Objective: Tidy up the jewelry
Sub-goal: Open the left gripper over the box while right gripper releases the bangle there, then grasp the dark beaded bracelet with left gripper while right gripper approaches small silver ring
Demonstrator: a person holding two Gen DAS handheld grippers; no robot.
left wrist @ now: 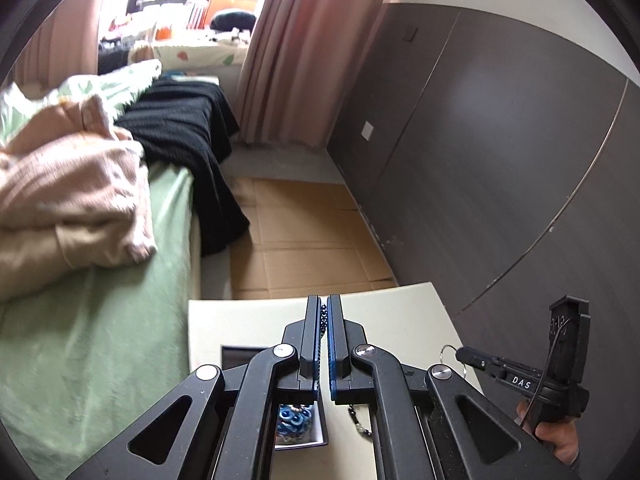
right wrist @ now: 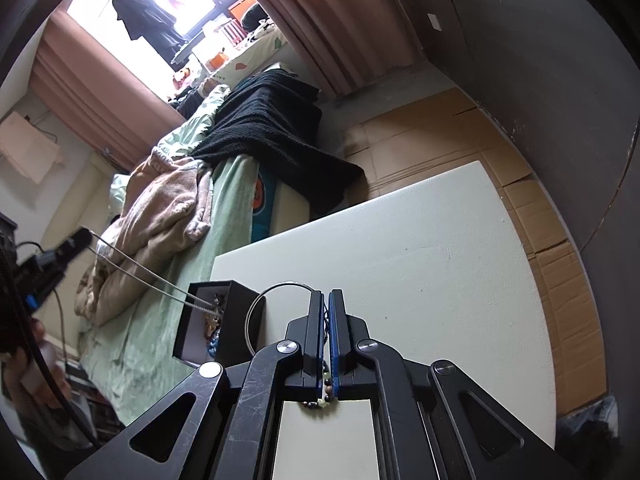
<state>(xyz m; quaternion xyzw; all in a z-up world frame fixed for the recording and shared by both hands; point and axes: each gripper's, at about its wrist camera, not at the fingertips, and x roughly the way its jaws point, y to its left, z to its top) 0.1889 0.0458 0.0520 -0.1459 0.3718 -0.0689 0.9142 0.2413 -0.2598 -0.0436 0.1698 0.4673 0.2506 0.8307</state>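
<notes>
pinching a dark beaded strand, the left gripper (left wrist: 324, 312) is clenched above the cream table (left wrist: 248, 320), the black open jewelry box (left wrist: 298, 428) directly beneath it. in the right view, the right gripper (right wrist: 325, 312) grasps a mixed bead bracelet (right wrist: 320, 398); the box lies to its left, nearer the left claw.

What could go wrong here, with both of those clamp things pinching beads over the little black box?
The bead strand is clamped in the left hand-held gripper and beads also sit in the right hand-held gripper; if it is one strand, pulling apart might snap it. The black box stands near the white table edge, so a snagged wire hoop could tip it off.
</notes>
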